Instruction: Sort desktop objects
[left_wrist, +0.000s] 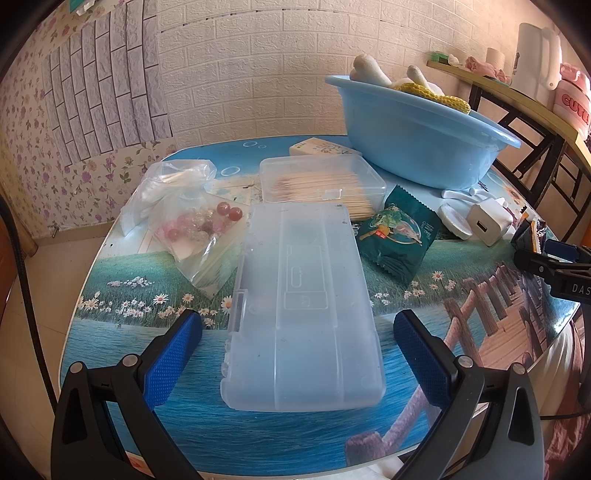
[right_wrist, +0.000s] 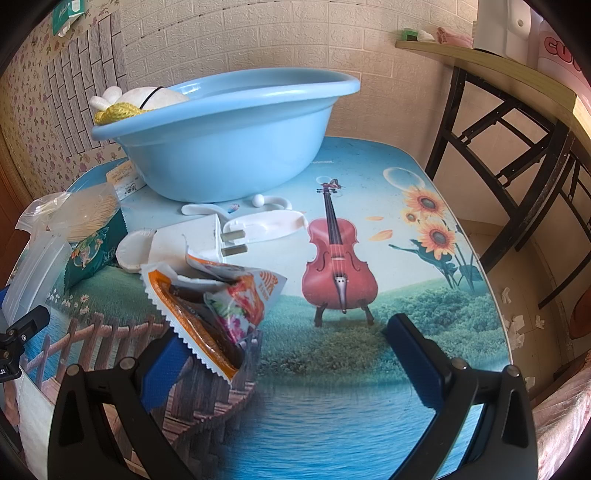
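Straddling the frosted plastic case (left_wrist: 301, 314), the left gripper (left_wrist: 297, 350) has its jaws spread wide, one blue ribbed pad off each long side and neither touching, which I read as lining up to clamp the case across its width. The case lies flat near the front edge of the table (left_wrist: 480, 295), lid shut, its smooth translucent shell moulded with a shallow rectangular panel. Behind it sits a clear hinged box of toothpicks (left_wrist: 321, 181), and toward the left edge a crinkled zip bag of glassy pink and red beads (left_wrist: 195, 225). A dark green foil sachet (left_wrist: 400, 236) with a serrated edge leans just beside the case's far right corner, next to a white charger block (left_wrist: 489, 219) and a round white disc.

The right gripper (right_wrist: 291, 354) is likewise open; a torn orange snack wrapper (right_wrist: 218, 295), glossy and zigzag-cut, rests against its left pad, though the wide gap says nothing is pinched (contact beyond that I cannot tell). The sky-blue plastic basin (right_wrist: 236, 140) stands toward the back edge, already holding soft white and yellow knitted things, so it is probably one destination for sorting.
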